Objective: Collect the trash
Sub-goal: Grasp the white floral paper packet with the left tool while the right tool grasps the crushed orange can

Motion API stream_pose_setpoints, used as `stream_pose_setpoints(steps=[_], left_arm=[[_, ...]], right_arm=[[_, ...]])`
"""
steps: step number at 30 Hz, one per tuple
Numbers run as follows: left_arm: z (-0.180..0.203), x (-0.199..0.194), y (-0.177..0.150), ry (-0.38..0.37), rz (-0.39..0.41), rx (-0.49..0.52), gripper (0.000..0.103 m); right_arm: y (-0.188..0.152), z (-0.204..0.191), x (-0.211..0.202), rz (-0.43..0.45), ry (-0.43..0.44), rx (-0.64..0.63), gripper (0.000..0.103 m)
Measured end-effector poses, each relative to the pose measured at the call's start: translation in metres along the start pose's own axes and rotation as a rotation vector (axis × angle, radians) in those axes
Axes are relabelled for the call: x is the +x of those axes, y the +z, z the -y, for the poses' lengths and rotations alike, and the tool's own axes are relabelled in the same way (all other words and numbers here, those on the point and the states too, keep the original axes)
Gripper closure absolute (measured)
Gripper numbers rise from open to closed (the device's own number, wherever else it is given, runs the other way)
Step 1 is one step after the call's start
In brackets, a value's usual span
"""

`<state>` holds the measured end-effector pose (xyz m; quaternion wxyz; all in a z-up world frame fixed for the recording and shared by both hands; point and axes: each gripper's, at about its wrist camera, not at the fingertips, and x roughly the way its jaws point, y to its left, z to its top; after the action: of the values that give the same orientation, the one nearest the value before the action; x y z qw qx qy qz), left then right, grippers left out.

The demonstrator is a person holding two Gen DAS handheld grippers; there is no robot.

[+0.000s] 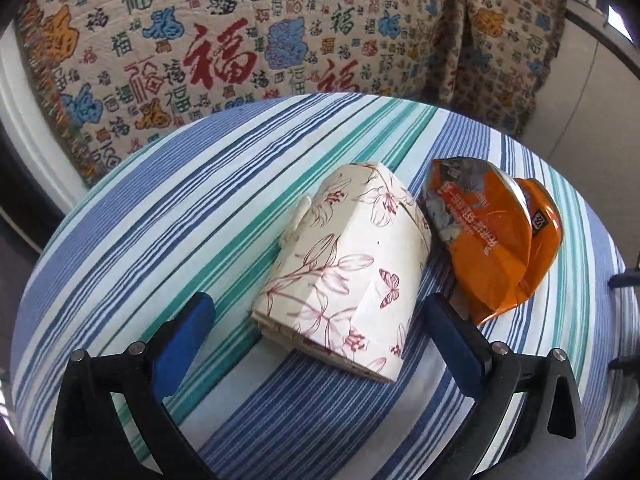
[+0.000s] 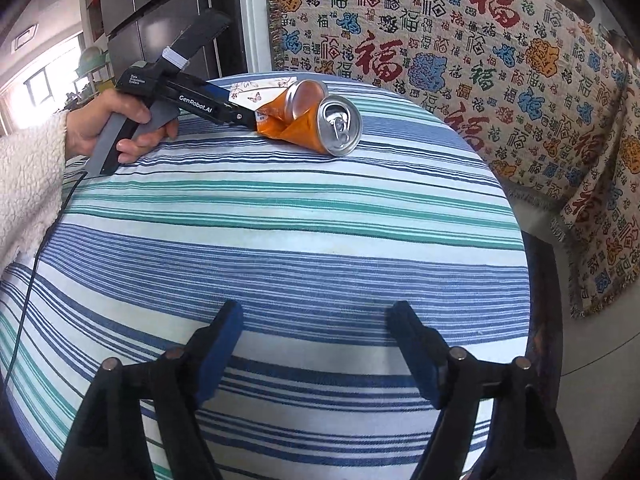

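A crumpled cream paper carton with pink flowers and butterflies (image 1: 344,276) lies on the striped round table (image 1: 160,208). My left gripper (image 1: 316,312) is open, its blue pads on either side of the carton's near end, not pressing it. A crushed orange drink can (image 1: 496,232) lies just right of the carton, next to my right finger. In the right wrist view the can (image 2: 316,122) lies at the table's far side, with the carton (image 2: 256,94) behind it and the left gripper's body (image 2: 188,100) reaching in. My right gripper (image 2: 314,320) is open and empty over the near table.
A sofa covered with a patterned throw of Chinese characters (image 1: 224,48) stands behind the table and runs along its right side (image 2: 520,80). A dark refrigerator (image 2: 160,8) stands at the far left. A cable (image 2: 36,272) trails over the table's left edge.
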<state>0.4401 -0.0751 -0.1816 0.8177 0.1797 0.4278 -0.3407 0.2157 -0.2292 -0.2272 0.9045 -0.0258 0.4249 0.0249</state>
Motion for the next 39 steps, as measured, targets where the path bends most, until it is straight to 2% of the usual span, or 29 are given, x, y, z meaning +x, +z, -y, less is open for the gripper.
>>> stream_pose_setpoints(steps=[2, 4, 6, 8, 14, 20, 22, 24, 25, 26, 29, 32, 37, 39], left_arm=[[0.003, 0.002, 0.003, -0.015, 0.003, 0.028, 0.001], [0.007, 0.000, 0.004, -0.037, 0.016, 0.047, 0.009], [0.008, -0.004, 0.003, -0.044, 0.035, 0.055, 0.026], [0.008, -0.006, 0.003, -0.039, 0.041, 0.058, 0.028], [0.011, -0.018, -0.013, 0.008, 0.051, 0.050, 0.030], [0.003, -0.052, -0.062, 0.072, 0.043, -0.065, 0.030], [0.004, -0.065, -0.081, 0.092, 0.044, -0.099, 0.030], [0.007, -0.076, -0.096, 0.118, 0.043, -0.135, 0.030], [0.009, -0.081, -0.103, 0.131, 0.044, -0.153, 0.030], [0.012, -0.085, -0.109, 0.144, 0.044, -0.174, 0.030], [0.021, -0.095, -0.124, 0.175, 0.036, -0.228, 0.030], [0.034, -0.104, -0.137, 0.212, 0.036, -0.283, 0.029], [0.057, -0.121, -0.160, 0.265, 0.028, -0.375, 0.029], [0.066, -0.129, -0.171, 0.275, 0.036, -0.401, 0.026]], right_arm=[[0.006, 0.007, 0.006, 0.005, 0.007, -0.006, 0.014], [0.016, 0.014, 0.016, 0.021, 0.015, -0.018, 0.008], [0.031, 0.018, 0.029, 0.008, 0.035, -0.049, 0.005], [0.049, 0.019, 0.043, 0.001, 0.054, -0.071, 0.001], [0.102, 0.024, 0.076, -0.015, 0.102, -0.132, 0.001], [0.126, 0.016, 0.091, -0.019, 0.157, -0.197, 0.002], [0.133, 0.011, 0.093, -0.013, 0.152, -0.215, 0.002], [0.139, 0.008, 0.093, -0.004, 0.156, -0.220, 0.007], [0.140, 0.007, 0.092, -0.006, 0.182, -0.208, 0.023], [0.141, 0.006, 0.089, 0.008, 0.172, -0.191, 0.043], [0.137, 0.008, 0.079, -0.006, 0.157, -0.129, 0.044], [0.119, 0.000, 0.061, -0.008, 0.112, -0.113, 0.045], [0.075, -0.024, 0.010, 0.006, -0.012, -0.094, 0.045], [0.059, -0.034, -0.006, -0.002, 0.009, -0.069, 0.044]])
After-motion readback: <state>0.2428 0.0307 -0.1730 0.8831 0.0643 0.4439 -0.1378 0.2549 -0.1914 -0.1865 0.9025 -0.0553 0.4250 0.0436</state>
